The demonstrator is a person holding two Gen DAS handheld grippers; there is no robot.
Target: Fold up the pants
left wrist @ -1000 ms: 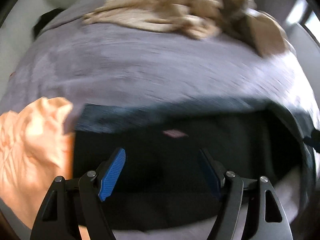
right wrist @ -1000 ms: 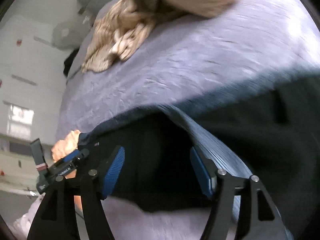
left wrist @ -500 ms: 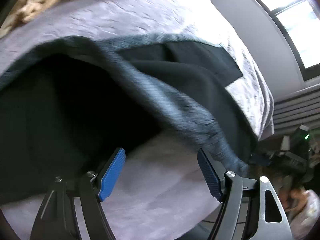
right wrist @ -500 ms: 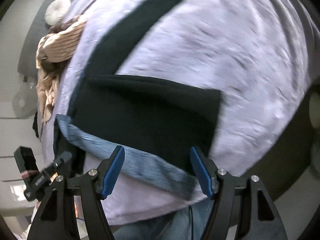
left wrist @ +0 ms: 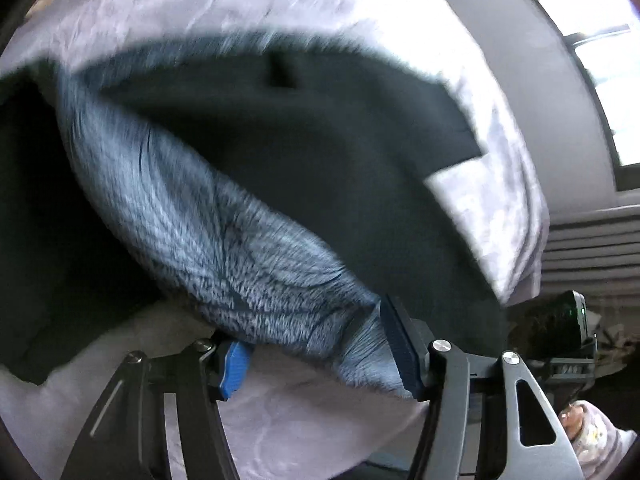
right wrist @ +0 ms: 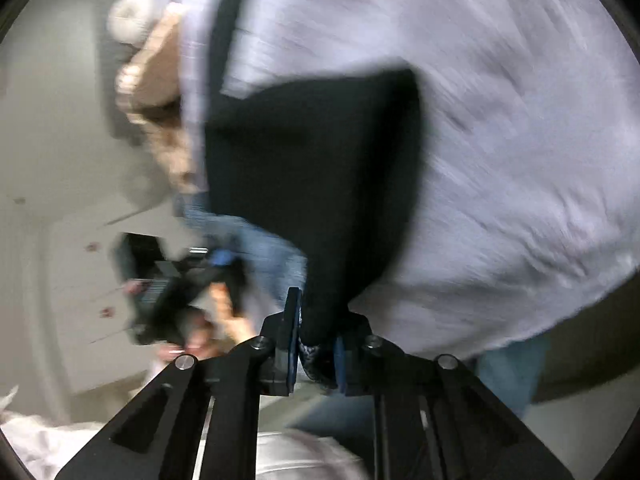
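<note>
Dark pants (left wrist: 304, 152) with a fuzzy blue-grey waistband (left wrist: 224, 248) lie spread on a pale lavender bedspread (left wrist: 312, 416), near its edge. The left gripper (left wrist: 316, 364) has its jaws wide apart, with the waistband bunched between them. The right gripper (right wrist: 316, 350) has its jaws pinched tight on a corner of the pants (right wrist: 320, 184) (the view is motion-blurred). A tan garment (right wrist: 156, 80) lies beyond.

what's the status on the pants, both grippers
Left gripper open, blue waistband bunched between its fingers. Right gripper shut on pants, dark fabric pulled taut. Pants on lavender bedspread, not yet folded. Tan garment off to the side, not blocking.
</note>
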